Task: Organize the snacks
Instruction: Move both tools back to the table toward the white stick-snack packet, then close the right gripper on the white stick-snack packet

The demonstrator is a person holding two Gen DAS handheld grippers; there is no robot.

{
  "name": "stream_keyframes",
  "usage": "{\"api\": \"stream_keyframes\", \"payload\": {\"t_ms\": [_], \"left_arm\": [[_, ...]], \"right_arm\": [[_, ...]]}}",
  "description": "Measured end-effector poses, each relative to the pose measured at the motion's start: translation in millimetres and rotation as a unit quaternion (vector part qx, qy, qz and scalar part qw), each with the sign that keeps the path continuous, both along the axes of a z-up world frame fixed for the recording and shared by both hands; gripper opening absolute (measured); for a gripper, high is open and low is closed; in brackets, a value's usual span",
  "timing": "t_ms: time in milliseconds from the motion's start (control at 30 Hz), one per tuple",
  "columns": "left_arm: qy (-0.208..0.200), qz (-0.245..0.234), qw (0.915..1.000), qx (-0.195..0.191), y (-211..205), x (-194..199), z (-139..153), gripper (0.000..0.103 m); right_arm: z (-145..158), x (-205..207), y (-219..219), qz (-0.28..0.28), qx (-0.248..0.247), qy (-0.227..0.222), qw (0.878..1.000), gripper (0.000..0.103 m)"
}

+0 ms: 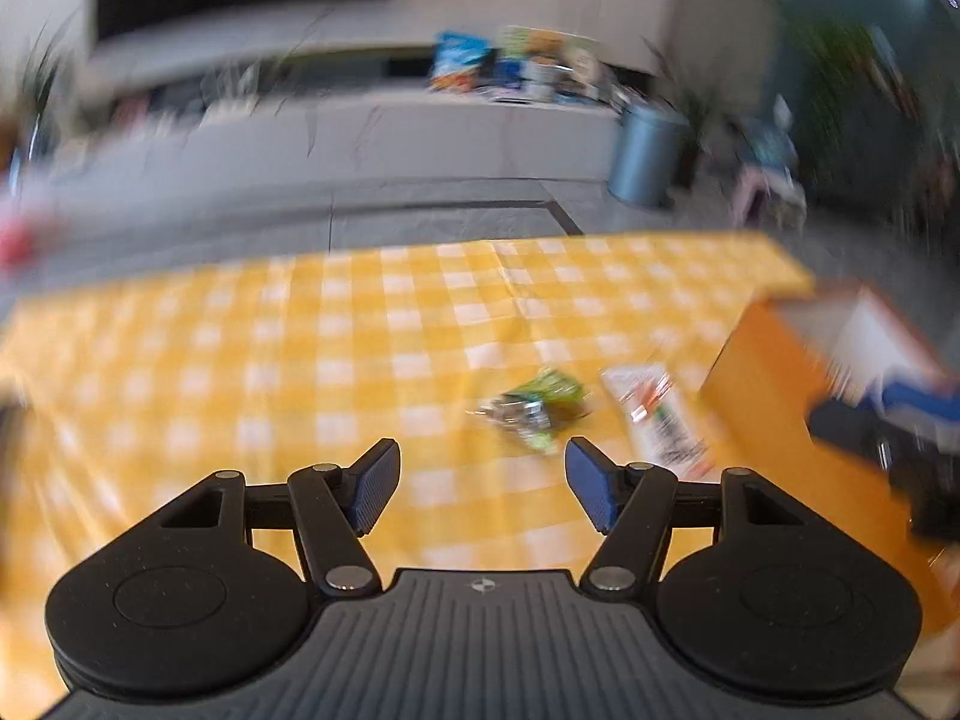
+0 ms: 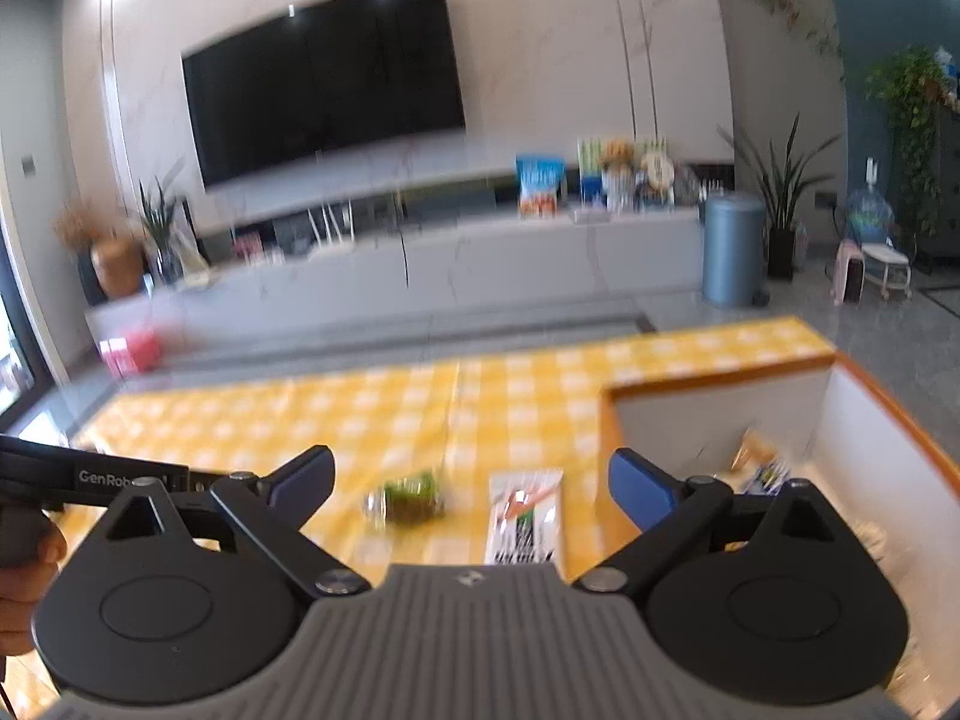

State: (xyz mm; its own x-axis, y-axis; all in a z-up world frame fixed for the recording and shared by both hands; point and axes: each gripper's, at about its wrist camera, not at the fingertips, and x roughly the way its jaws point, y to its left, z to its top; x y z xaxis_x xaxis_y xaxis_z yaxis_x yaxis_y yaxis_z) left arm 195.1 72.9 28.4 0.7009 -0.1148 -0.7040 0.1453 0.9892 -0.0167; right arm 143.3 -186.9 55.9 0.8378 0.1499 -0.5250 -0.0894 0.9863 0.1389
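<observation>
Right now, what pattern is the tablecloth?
Yellow and white checks on the tablecloth; the right wrist view shows it sharpest.

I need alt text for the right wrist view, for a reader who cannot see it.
The open right gripper hovers empty over a yellow checked tablecloth, above a green crinkled snack packet and a white flat snack packet. An orange-rimmed white box with snacks stands to the right.

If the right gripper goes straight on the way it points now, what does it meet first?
Probably the white snack packet on the yellow checked tablecloth, which lies ahead of the open right gripper; the green snack lies slightly left. Depth is unclear.
</observation>
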Motion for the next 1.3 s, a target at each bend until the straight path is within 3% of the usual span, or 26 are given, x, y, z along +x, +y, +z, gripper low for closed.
{"api": "stream_keyframes", "payload": {"t_ms": [67, 367, 567, 667, 767, 800, 867, 1167, 1300], "left_arm": [[-0.014, -0.004, 0.9996, 0.025, -1, -2, -8, 0.075], [0.014, 0.020, 0.9995, 0.019, 13, 13, -45, 0.075], [0.014, 0.015, 0.9997, 0.010, 15, 13, -47, 0.075], [0.015, 0.016, 0.9996, 0.015, 15, 13, -48, 0.075], [0.034, 0.021, 0.9992, -0.011, 20, 16, -51, 0.075], [0.038, 0.023, 0.9987, -0.023, 23, 16, -51, 0.075], [0.046, 0.031, 0.9977, -0.040, 28, 17, -51, 0.075], [0.052, 0.036, 0.9951, -0.075, 34, 15, -42, 0.075], [0.054, 0.031, 0.9950, -0.077, 31, 14, -42, 0.075]], "right_arm": [[-13, 9, 8, -0.002, 0.006, 0.015, 1.000, 0.095], [-99, 72, 31, -0.050, -0.055, 0.128, 0.989, 0.091], [-135, 96, 37, -0.120, -0.055, 0.147, 0.980, 0.093], [-144, 105, 45, -0.142, -0.070, 0.143, 0.977, 0.099], [-147, 111, 47, -0.152, -0.069, 0.135, 0.977, 0.096], [-147, 112, 46, -0.149, -0.071, 0.135, 0.977, 0.092], [-142, 107, 42, -0.166, -0.074, 0.123, 0.976, 0.058], [-132, 70, 27, -0.102, -0.061, 0.140, 0.983, 0.055], [-130, 50, 31, -0.075, -0.060, 0.150, 0.984, 0.059]]}}
